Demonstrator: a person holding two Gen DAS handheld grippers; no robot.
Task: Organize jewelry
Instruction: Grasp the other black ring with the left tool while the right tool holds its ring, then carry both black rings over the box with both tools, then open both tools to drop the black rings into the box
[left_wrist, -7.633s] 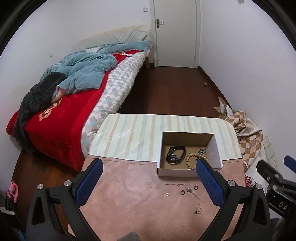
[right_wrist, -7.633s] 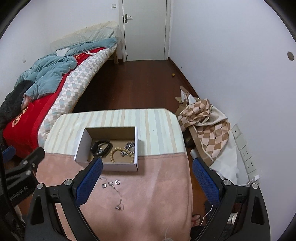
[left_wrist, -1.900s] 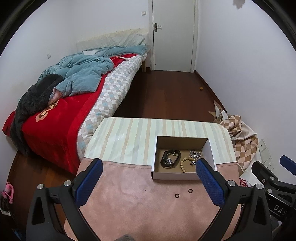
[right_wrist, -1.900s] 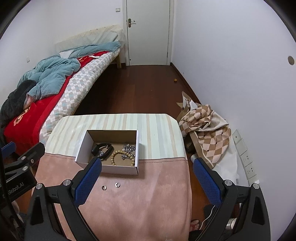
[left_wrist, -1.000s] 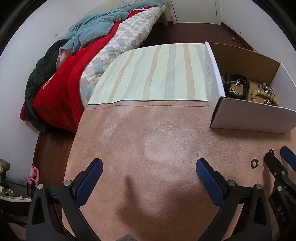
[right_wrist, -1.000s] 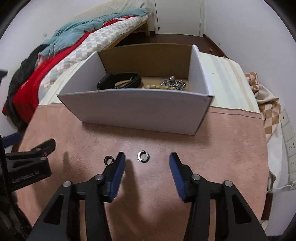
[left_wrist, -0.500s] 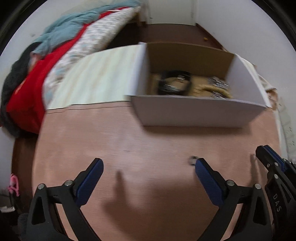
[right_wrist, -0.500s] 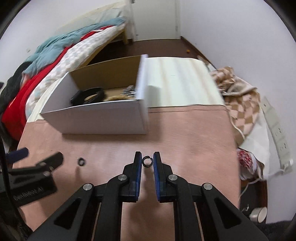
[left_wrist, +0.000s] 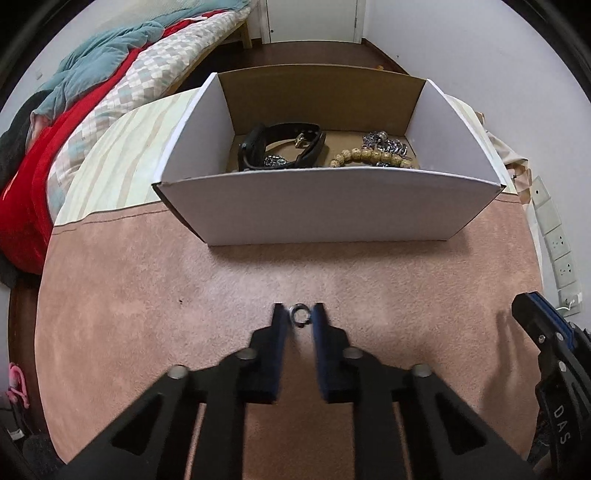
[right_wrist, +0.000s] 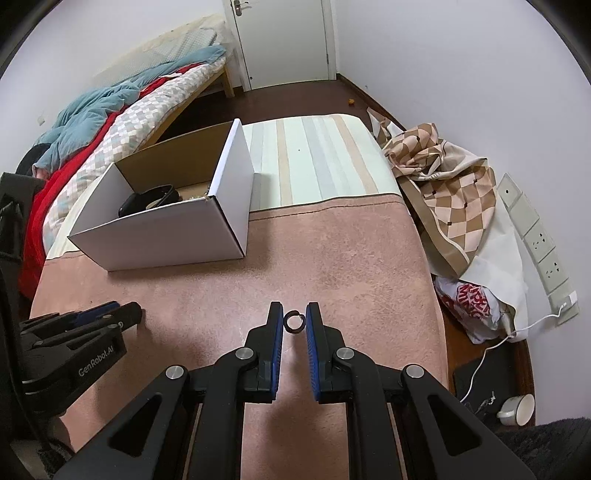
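Pink cloth (left_wrist: 147, 295) wide around pinched rings (left_wrist: 300, 312).

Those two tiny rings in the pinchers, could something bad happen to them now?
Maybe. Each ring is held only at the fingertips: the left gripper pinches one small ring, the right gripper another ring. A ring could twist and pop out onto the fuzzy pink cloth, where it is hard to spot. Also, the cardboard box has a tall front wall, so a low carry could bump it.

white walls (right_wrist: 424, 55), closed door (right_wrist: 280, 40), dark wood floor (right_wrist: 295, 99), unmade bed (right_wrist: 122, 107).
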